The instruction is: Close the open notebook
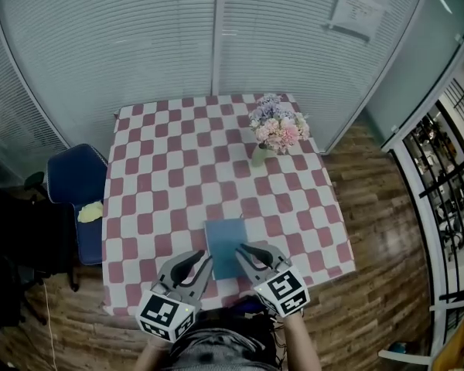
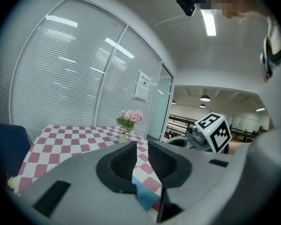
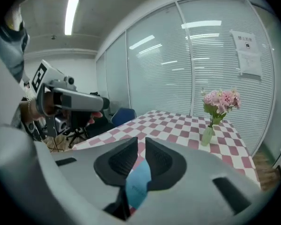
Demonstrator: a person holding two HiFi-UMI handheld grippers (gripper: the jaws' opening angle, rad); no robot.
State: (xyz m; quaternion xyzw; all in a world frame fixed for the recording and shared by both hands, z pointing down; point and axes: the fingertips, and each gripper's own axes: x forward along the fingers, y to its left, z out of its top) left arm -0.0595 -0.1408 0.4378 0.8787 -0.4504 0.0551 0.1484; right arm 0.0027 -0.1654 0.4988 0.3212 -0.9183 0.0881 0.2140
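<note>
At the near edge of the checkered table [image 1: 170, 168], the blue notebook [image 1: 224, 247] lies flat with its cover up, apparently closed, between the two grippers. The left gripper [image 1: 201, 260] hovers at its left side, jaws a narrow slit apart with nothing between them. The right gripper [image 1: 248, 250] hangs over its right side, jaws likewise slightly apart, gripping nothing. A vase of flowers [image 1: 277, 130] stands far right.
</note>
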